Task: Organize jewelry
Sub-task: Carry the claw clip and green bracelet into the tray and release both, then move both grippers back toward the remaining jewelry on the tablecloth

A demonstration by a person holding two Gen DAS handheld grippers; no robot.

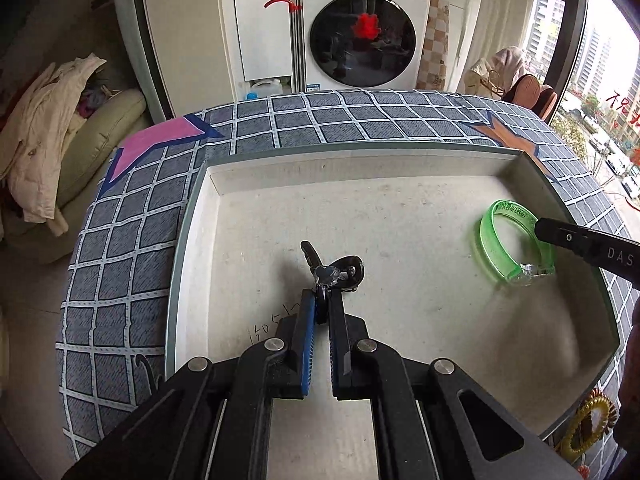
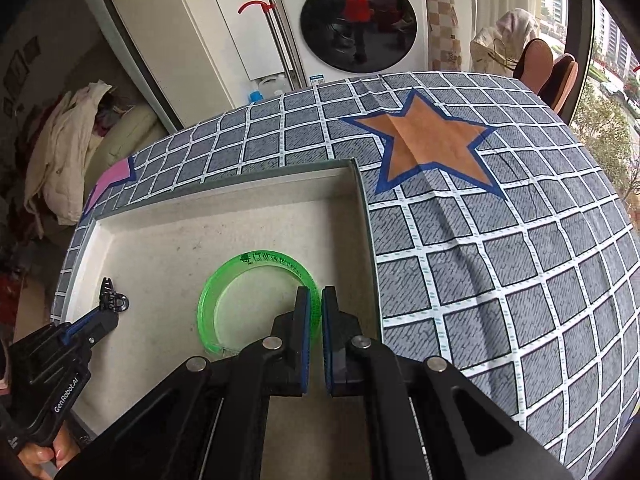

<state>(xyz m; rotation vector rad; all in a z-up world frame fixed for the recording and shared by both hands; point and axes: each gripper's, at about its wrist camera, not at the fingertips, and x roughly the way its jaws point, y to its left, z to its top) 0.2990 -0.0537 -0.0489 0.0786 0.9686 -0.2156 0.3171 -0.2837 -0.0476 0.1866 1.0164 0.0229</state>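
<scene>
A shallow beige tray lies on the checked tablecloth. My left gripper is shut on a dark hair clip with a clear bow, holding it low over the tray floor near its left side. My right gripper is shut on the rim of a translucent green bangle, which stands on edge in the tray's right part.
The tablecloth has an orange star right of the tray and a pink star at the back left. A yellow hair tie lies by the tray's near right corner. A washing machine stands behind the table.
</scene>
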